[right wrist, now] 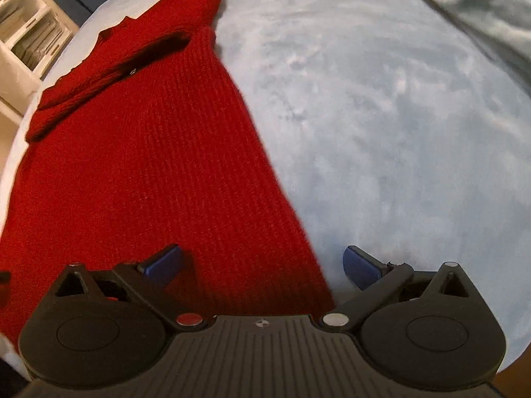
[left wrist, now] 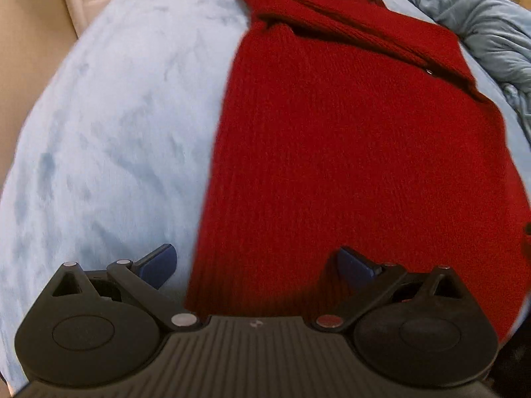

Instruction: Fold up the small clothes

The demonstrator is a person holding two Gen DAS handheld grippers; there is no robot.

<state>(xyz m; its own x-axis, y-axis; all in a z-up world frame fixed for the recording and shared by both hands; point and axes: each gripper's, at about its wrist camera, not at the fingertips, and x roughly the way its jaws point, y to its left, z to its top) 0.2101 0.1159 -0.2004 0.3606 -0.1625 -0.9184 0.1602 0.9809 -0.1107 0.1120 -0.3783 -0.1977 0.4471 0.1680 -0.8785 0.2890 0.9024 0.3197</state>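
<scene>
Both wrist views look steeply down, sharing the red sweater (left wrist: 332, 165).

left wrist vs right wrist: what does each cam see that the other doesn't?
Left wrist only: a crumpled grey-blue cloth at upper right, a tan panel at left, and the left gripper, open over the garment's left edge.

Right wrist only: white shelves at upper left, and the right gripper, open over the garment's right edge.

Both: the red knit garment lying flat on the light blue blanket, sleeve folded across its top.
</scene>
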